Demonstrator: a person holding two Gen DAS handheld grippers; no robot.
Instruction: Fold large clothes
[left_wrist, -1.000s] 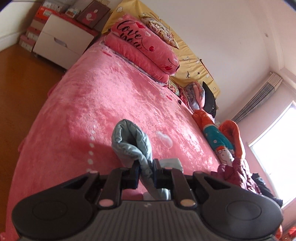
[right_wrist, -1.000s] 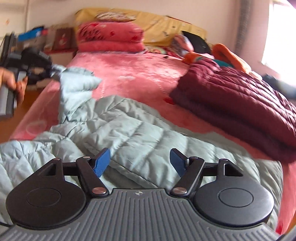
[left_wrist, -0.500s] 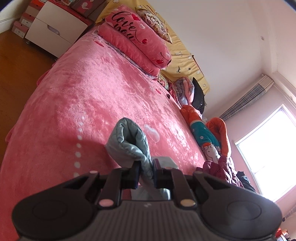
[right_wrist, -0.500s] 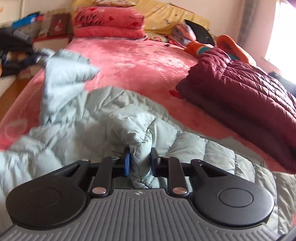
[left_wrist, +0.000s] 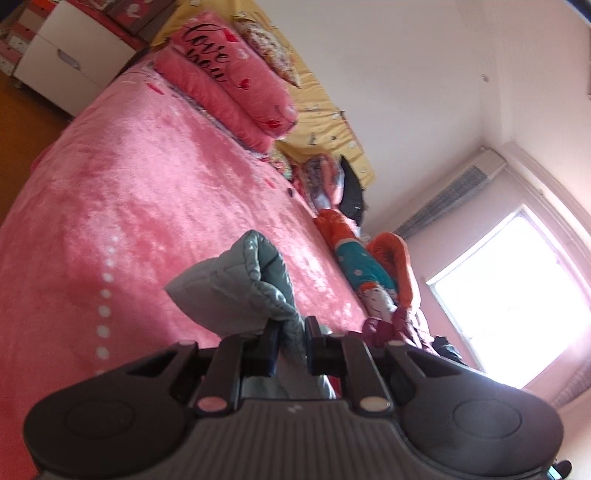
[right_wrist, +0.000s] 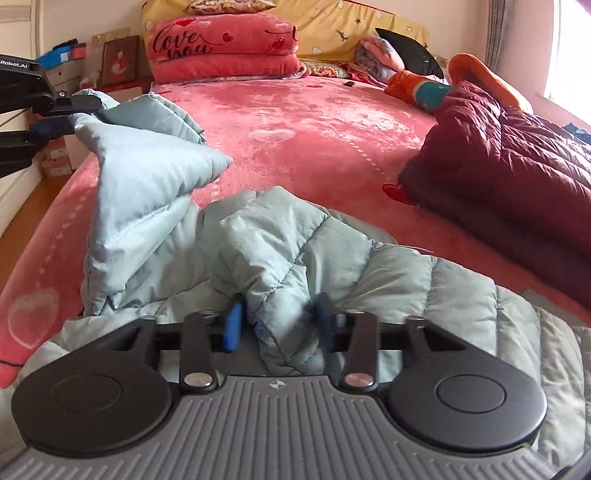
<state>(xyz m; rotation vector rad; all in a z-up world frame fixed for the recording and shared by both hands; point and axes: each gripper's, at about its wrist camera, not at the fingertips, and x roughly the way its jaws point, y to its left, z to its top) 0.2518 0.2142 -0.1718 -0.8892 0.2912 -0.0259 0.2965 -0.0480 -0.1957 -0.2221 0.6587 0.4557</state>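
A pale blue quilted jacket (right_wrist: 332, 258) lies spread on the pink bed (right_wrist: 314, 110). In the right wrist view my left gripper (right_wrist: 62, 114) is at the far left, holding one end of the jacket up off the blanket. The left wrist view shows my left gripper (left_wrist: 290, 332) shut on that puffed fold of the jacket (left_wrist: 240, 284). My right gripper (right_wrist: 279, 317) is low over the jacket's near part. Its jaws are opening, and a raised ridge of the fabric stands between the blue pads (right_wrist: 232, 325) without being pressed.
A folded maroon quilted coat (right_wrist: 509, 166) lies on the right side of the bed. Pink pillows (right_wrist: 221, 48) and other bedding are stacked at the headboard. A white nightstand (left_wrist: 70, 62) and wooden floor lie to the left, and a bright window (left_wrist: 517, 306) is on the right.
My right gripper came down on the flat jacket, shut on a fold half a second ago, and now has its jaws apart around it. The left gripper kept its hold and tilted.
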